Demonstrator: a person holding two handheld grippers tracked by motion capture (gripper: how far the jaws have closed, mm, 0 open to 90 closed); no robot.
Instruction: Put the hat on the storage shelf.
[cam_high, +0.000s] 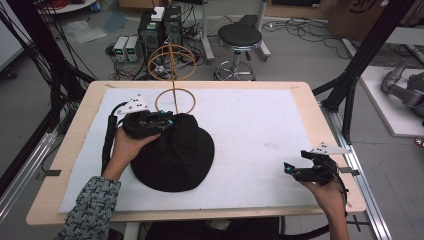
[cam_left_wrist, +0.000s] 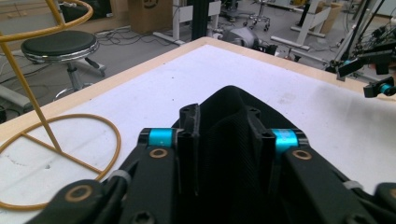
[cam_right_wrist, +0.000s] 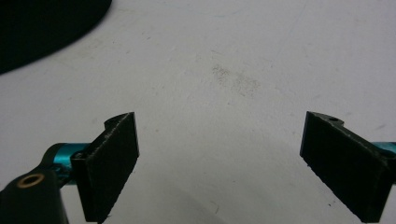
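A black fabric hat (cam_high: 175, 155) lies on the white mat left of centre. My left gripper (cam_high: 165, 121) is at the hat's far left edge, shut on a fold of its black cloth. In the left gripper view the hat (cam_left_wrist: 233, 109) bunches up between the two jaws of the left gripper (cam_left_wrist: 224, 126). A yellow wire stand (cam_high: 172, 85) with a ring base rises just behind the hat. My right gripper (cam_high: 291, 169) hovers open near the table's front right corner. In the right gripper view the right gripper (cam_right_wrist: 219, 163) has only bare mat between its wide-apart jaws.
The white mat (cam_high: 260, 125) covers a wooden table (cam_high: 70, 145). Behind the table stand a black stool (cam_high: 239, 40) and computer boxes (cam_high: 160, 27) with cables. The hat's edge (cam_right_wrist: 42, 28) shows at the top left of the right gripper view.
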